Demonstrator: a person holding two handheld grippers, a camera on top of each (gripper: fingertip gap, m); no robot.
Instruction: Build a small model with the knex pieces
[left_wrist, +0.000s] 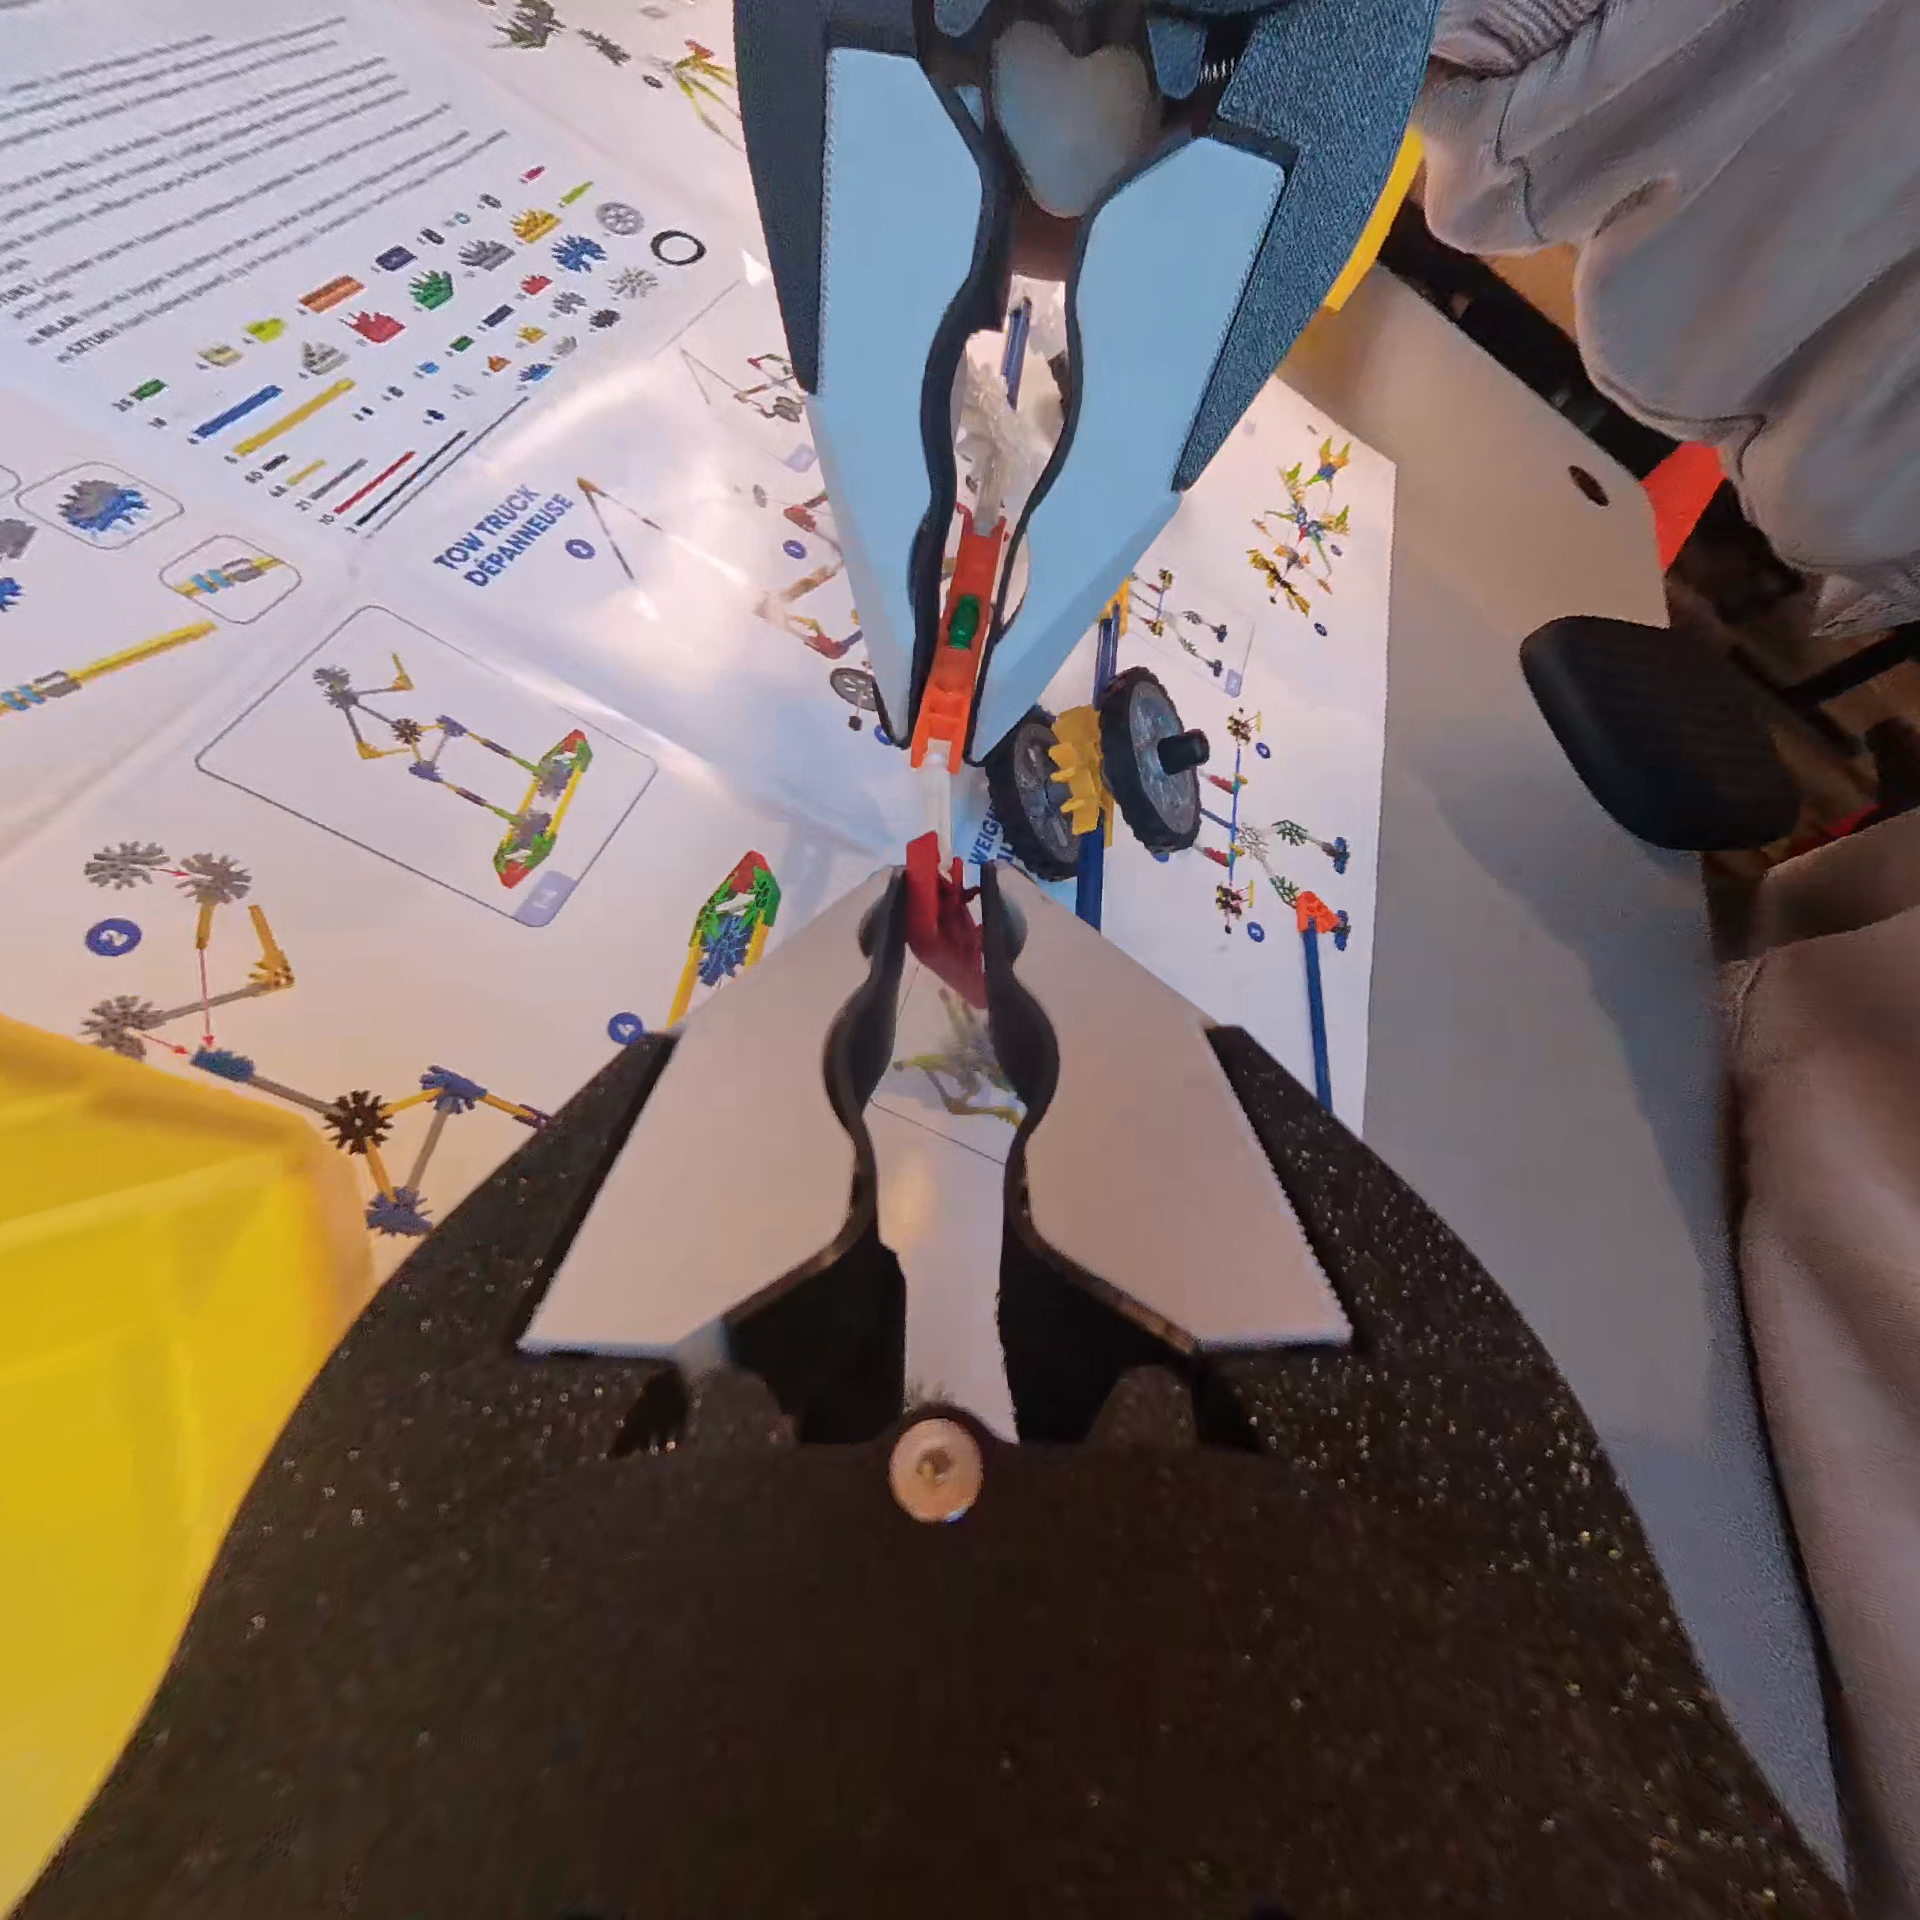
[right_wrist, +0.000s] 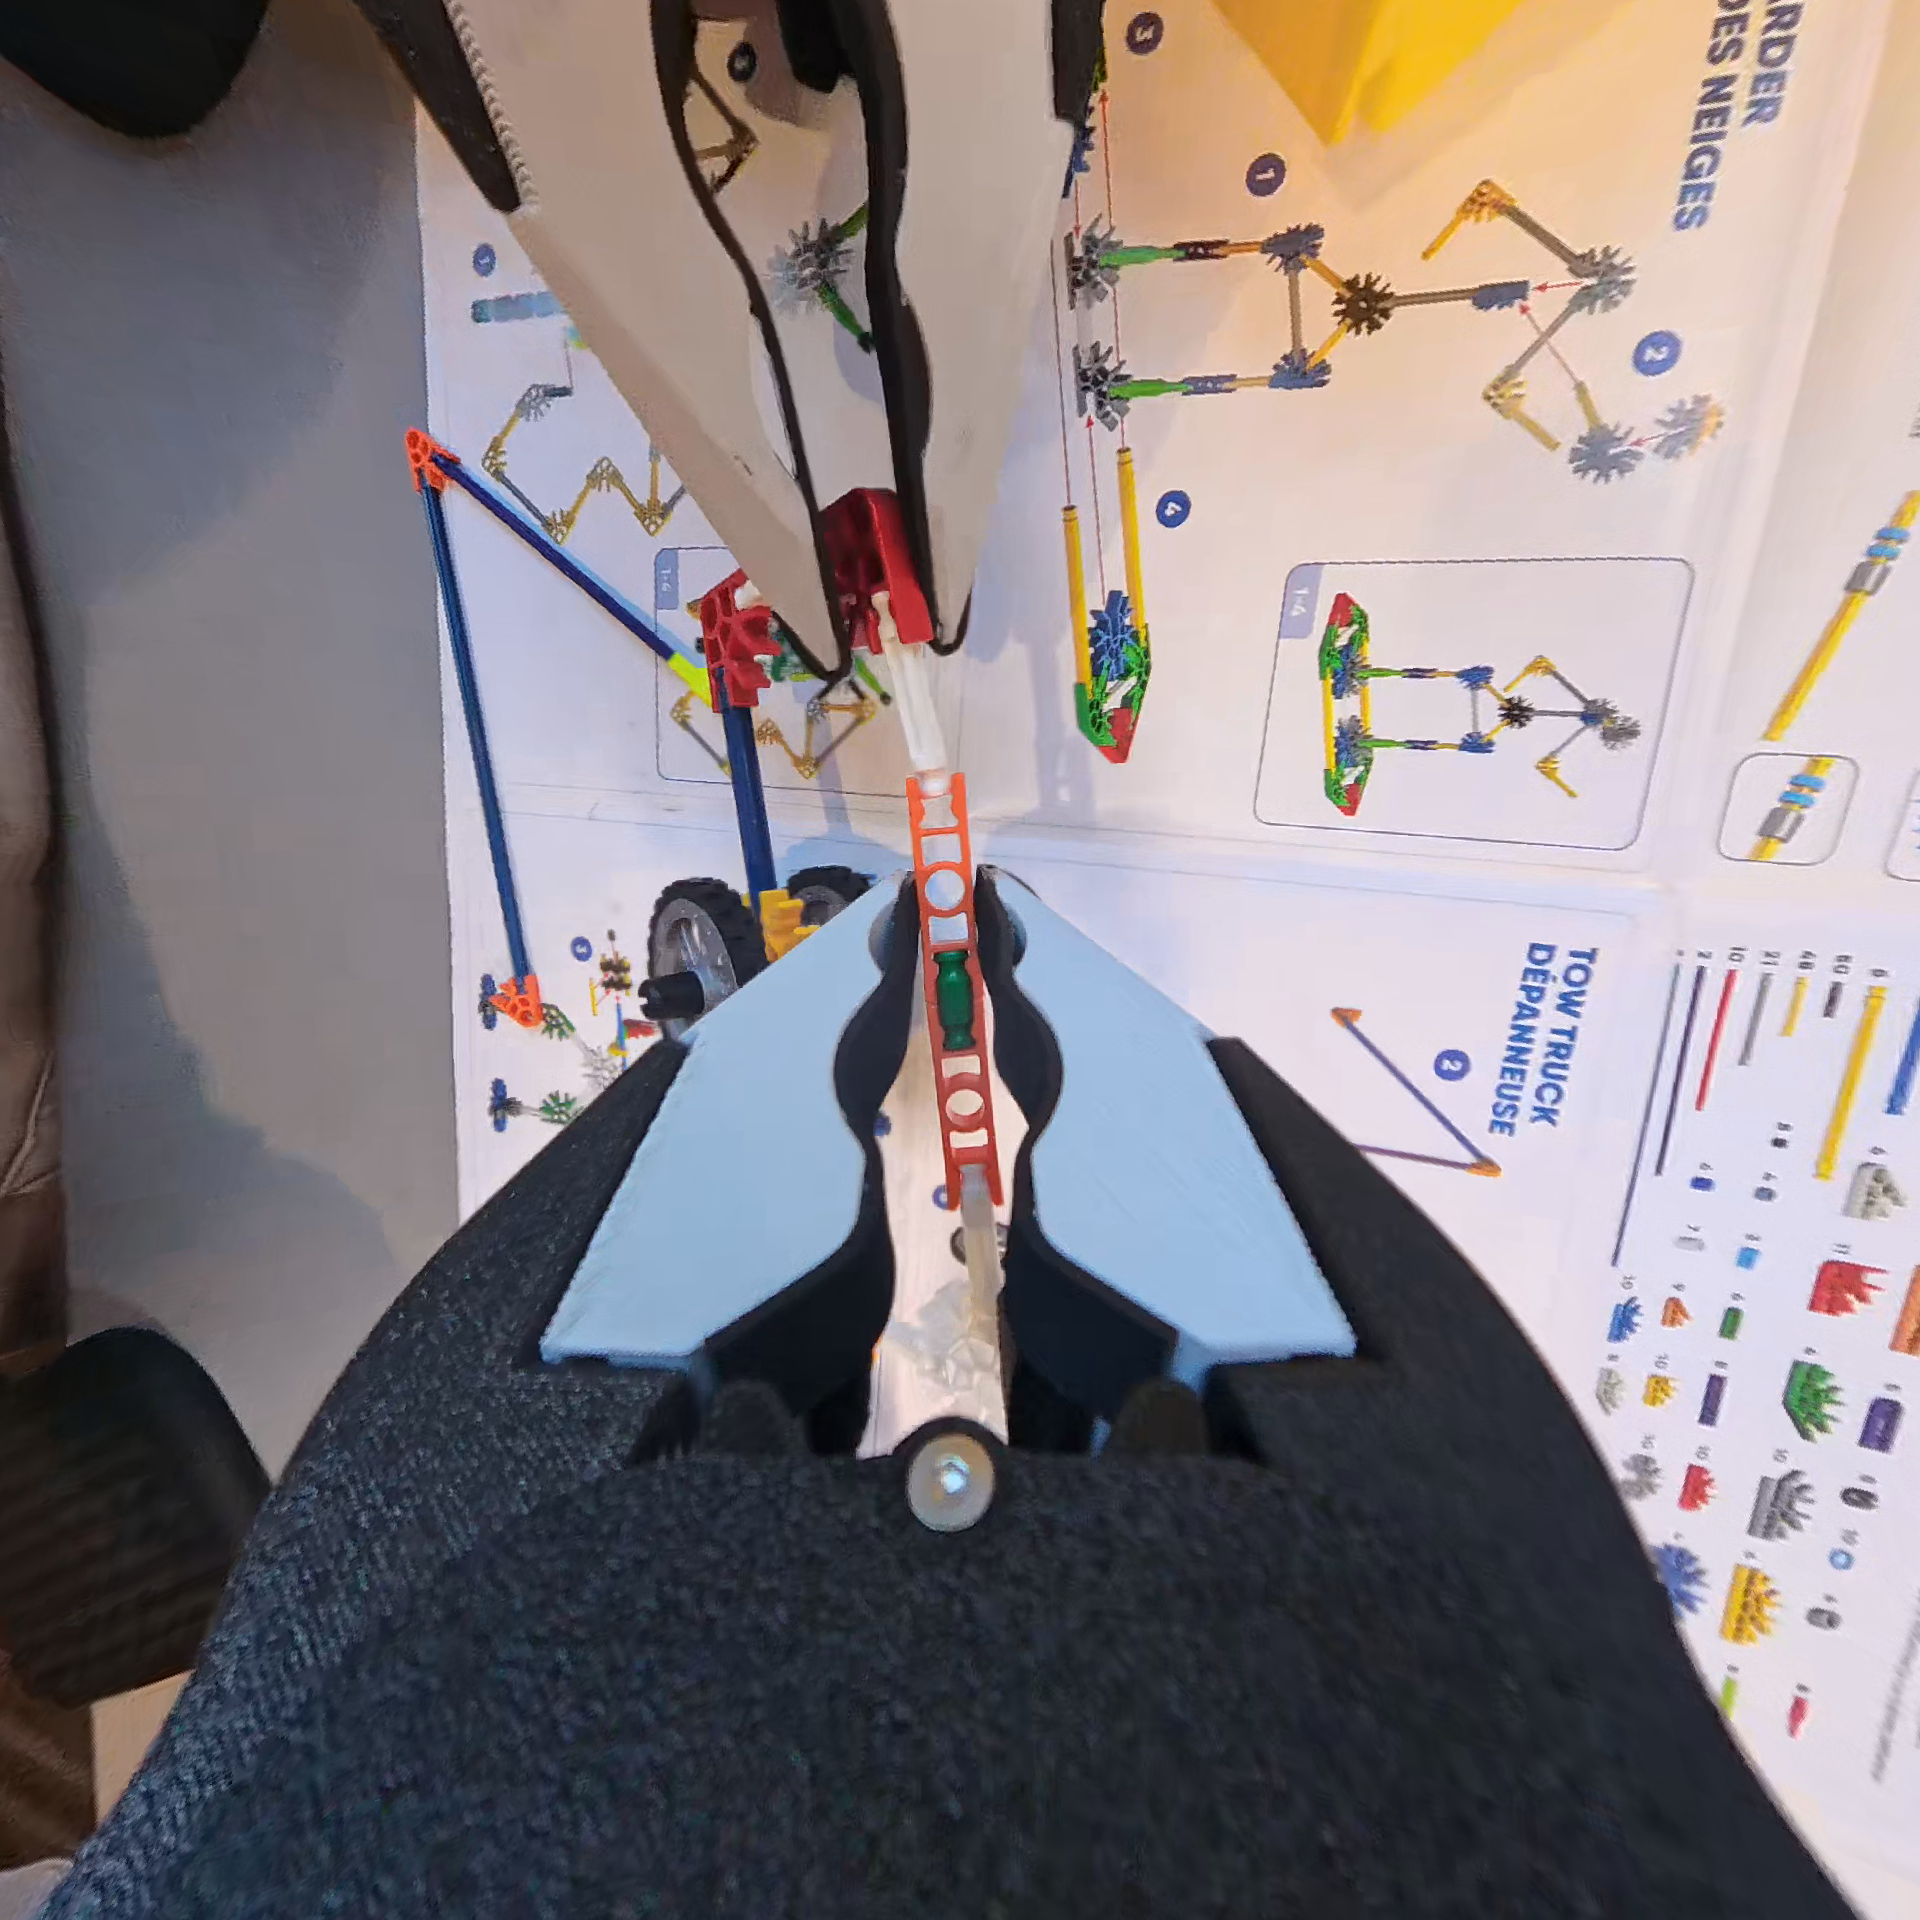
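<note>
Your left gripper (left_wrist: 940, 883) is clenched on a red connector (left_wrist: 948, 925), and your right gripper (right_wrist: 948, 883) is clenched on an orange connector (right_wrist: 958, 997) w/ a short green rod (right_wrist: 954, 1000) clipped across its middle. A white rod (right_wrist: 914, 707) bridges the two pieces — one end in the red connector, the other at the orange one's tip — so the grippers face each other nearly tip to tip, above the instruction sheet (right_wrist: 1351, 914). Behind the orange piece, between your right fingers, another pale rod runs back to a clear snowflake-like connector (right_wrist: 951, 1340). Just beside the right gripper sits a partly built model: two black wheels (left_wrist: 1143, 764) w/ a yellow gear (left_wrist: 1081, 764) between them, blue rods (right_wrist: 478, 727) rising to small orange corner pieces & another red connector (right_wrist: 732, 649). A yellow bin (left_wrist: 135, 1299) is close on the left gripper's side. A chair armrest (left_wrist: 1662, 727) is past the table (left_wrist: 1507, 935) edge, well apart.
</note>
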